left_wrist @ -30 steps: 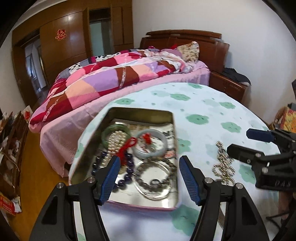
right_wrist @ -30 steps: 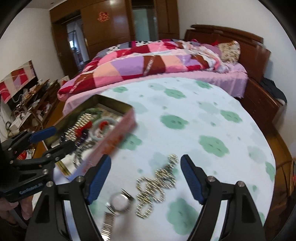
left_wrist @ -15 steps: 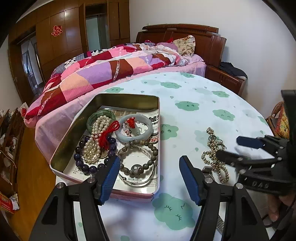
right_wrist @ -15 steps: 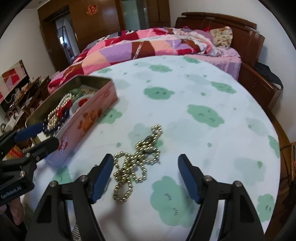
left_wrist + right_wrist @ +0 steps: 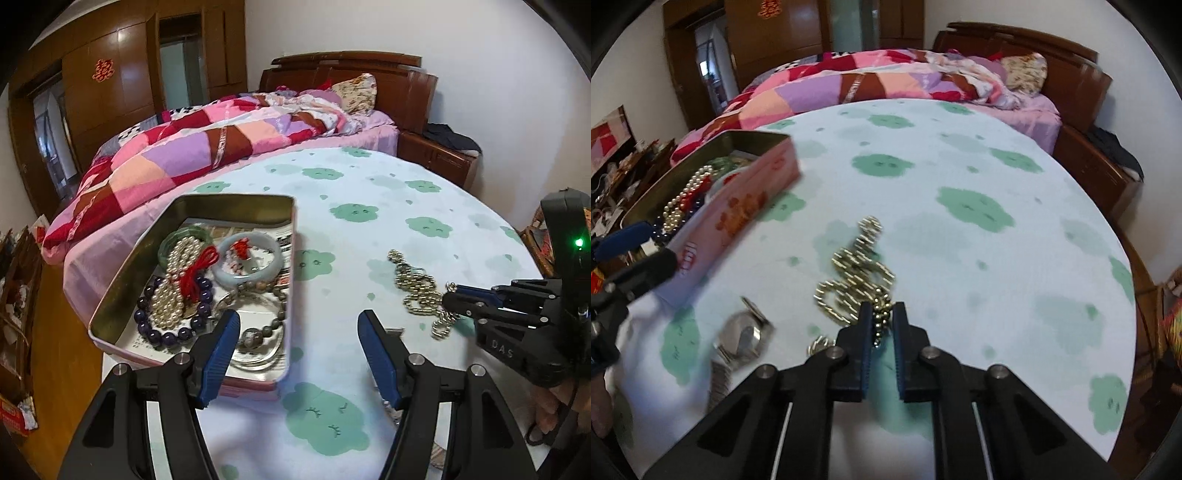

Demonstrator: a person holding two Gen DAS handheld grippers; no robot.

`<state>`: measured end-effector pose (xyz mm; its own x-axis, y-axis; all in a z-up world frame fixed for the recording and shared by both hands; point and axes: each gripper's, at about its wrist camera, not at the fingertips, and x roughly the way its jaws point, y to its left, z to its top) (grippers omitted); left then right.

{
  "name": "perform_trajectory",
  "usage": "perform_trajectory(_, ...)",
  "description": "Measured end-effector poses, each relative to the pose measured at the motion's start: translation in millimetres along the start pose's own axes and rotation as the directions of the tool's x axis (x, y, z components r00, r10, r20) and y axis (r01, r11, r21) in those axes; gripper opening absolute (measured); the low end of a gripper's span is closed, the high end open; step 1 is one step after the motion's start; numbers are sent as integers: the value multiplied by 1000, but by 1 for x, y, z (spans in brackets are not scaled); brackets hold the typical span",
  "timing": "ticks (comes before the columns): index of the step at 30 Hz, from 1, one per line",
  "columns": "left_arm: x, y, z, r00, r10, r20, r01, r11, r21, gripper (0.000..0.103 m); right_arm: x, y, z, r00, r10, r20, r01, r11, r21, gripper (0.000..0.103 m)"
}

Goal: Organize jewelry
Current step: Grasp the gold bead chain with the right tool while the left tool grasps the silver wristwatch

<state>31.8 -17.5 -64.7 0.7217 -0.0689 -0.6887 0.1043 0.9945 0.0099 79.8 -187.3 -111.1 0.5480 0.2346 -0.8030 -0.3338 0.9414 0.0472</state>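
A gold bead necklace [image 5: 855,275] lies in a heap on the round table; it also shows in the left wrist view [image 5: 419,291]. My right gripper [image 5: 882,317] is shut on its near end, and shows in the left wrist view [image 5: 452,299]. A pink tin [image 5: 184,280] holds a pearl strand [image 5: 173,284], a pale jade bangle [image 5: 247,264], a green bangle [image 5: 181,238] and dark bead bracelets [image 5: 166,325]. My left gripper [image 5: 295,347] is open and empty, over the tin's near right corner. A silver watch [image 5: 740,339] lies near the front edge.
The table has a white cloth with green clouds [image 5: 975,206]. A bed with a patchwork quilt [image 5: 221,140] stands right behind it. A wooden nightstand [image 5: 436,155] is at the back right, wardrobes [image 5: 110,92] at the back left.
My right gripper has moved down onto the necklace and shut on its near end. My left gripper has shifted right along the tin's near edge and stays open.
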Motion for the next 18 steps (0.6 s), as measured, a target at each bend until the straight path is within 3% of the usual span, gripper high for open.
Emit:
perform_trajectory(8,0,-27,-8,998,-66,-5,66,995,77,66,-17,-27,-28,997,-31,68,28,999,43,12)
perform_trajectory(18,13,-49,-16,989,-134,-69,142,980,139,66,-13,-16,-24,995,-68,68,68,998,-5,13)
